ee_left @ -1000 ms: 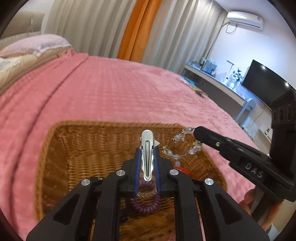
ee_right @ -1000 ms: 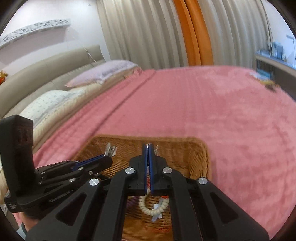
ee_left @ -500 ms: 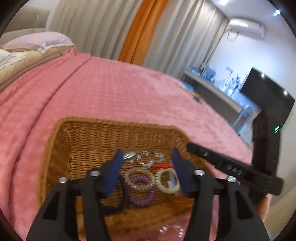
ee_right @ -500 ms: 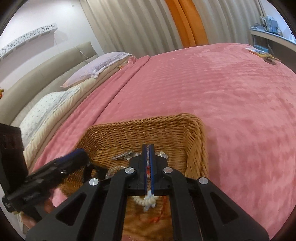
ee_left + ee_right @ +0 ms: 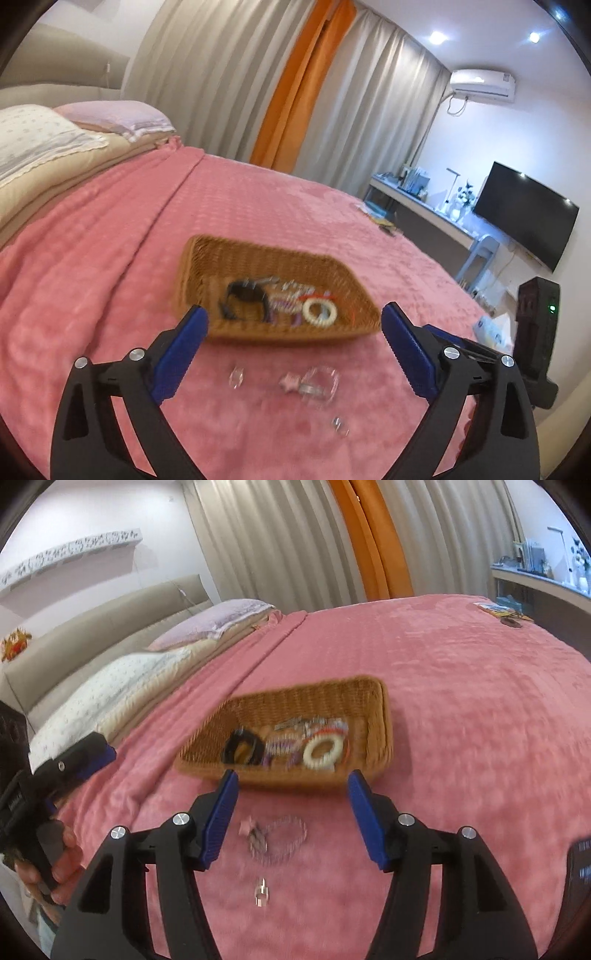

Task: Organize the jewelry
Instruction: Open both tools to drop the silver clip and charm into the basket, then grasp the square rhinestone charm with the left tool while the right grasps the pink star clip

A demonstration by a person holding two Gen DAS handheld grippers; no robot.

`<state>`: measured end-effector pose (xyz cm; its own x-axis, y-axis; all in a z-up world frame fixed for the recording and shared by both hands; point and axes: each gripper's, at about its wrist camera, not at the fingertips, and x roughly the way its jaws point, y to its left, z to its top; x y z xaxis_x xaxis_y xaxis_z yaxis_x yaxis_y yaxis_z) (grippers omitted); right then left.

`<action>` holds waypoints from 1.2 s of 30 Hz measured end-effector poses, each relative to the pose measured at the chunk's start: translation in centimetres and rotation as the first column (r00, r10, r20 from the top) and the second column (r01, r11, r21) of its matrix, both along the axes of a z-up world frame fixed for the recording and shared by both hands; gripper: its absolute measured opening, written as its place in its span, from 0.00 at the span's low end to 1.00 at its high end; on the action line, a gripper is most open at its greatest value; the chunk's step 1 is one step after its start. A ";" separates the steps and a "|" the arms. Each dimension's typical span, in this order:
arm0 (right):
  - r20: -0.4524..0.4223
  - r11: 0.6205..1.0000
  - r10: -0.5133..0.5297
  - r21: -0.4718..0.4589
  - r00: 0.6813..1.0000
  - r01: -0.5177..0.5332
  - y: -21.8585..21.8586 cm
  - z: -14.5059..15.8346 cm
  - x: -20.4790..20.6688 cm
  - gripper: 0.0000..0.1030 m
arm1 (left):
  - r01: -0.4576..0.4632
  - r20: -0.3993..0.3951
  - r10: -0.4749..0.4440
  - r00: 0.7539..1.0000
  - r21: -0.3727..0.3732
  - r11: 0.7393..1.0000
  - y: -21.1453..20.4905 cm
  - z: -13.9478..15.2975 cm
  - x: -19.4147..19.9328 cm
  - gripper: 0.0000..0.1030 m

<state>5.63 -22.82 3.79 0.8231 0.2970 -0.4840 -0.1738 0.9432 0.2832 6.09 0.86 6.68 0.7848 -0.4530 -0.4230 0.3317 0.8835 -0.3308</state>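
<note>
A wicker basket (image 5: 258, 258) (image 5: 380, 716) sits on the pink bedspread and holds a black band (image 5: 245, 291) (image 5: 242, 751), a white coil band (image 5: 319, 312) (image 5: 323, 751), purple coils and a metal clip. My left gripper (image 5: 291, 325) is open and empty, raised in front of the basket. My right gripper (image 5: 291, 790) is open and empty too. On the bedspread before the basket lie a clear bead bracelet (image 5: 321, 380) (image 5: 284, 836), a small pink piece (image 5: 290, 382) (image 5: 245, 827), a clear piece (image 5: 236, 378) and a small silver item (image 5: 340, 430) (image 5: 261, 891).
The pink bedspread (image 5: 110, 295) stretches all round. Pillows (image 5: 44, 136) and a headboard lie to the left. A desk with a TV (image 5: 524, 218) stands at the right. Small items (image 5: 502, 614) lie at the bed's far right corner.
Both grippers opened, letting go of the metal clip and the bead bracelet into the basket, then drew back and up. The basket now looks smaller and loose pieces show in front.
</note>
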 end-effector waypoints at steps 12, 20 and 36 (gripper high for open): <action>-0.165 0.994 -0.032 -0.107 0.986 0.015 2.5 -5.6 1.2 0.56 | -0.017 -0.141 0.017 0.990 0.002 1.000 1.3 -6.9 1.4 0.88; -0.204 0.985 0.079 -0.134 0.976 -0.108 5.3 -5.8 4.4 0.36 | -0.038 -0.262 0.034 0.965 -0.009 0.999 2.9 -9.2 4.1 0.69; -0.245 0.925 0.143 -0.312 0.959 -0.218 10.4 -7.1 6.7 0.11 | -0.016 -0.365 0.003 0.931 -0.031 0.999 3.4 -11.4 6.5 0.38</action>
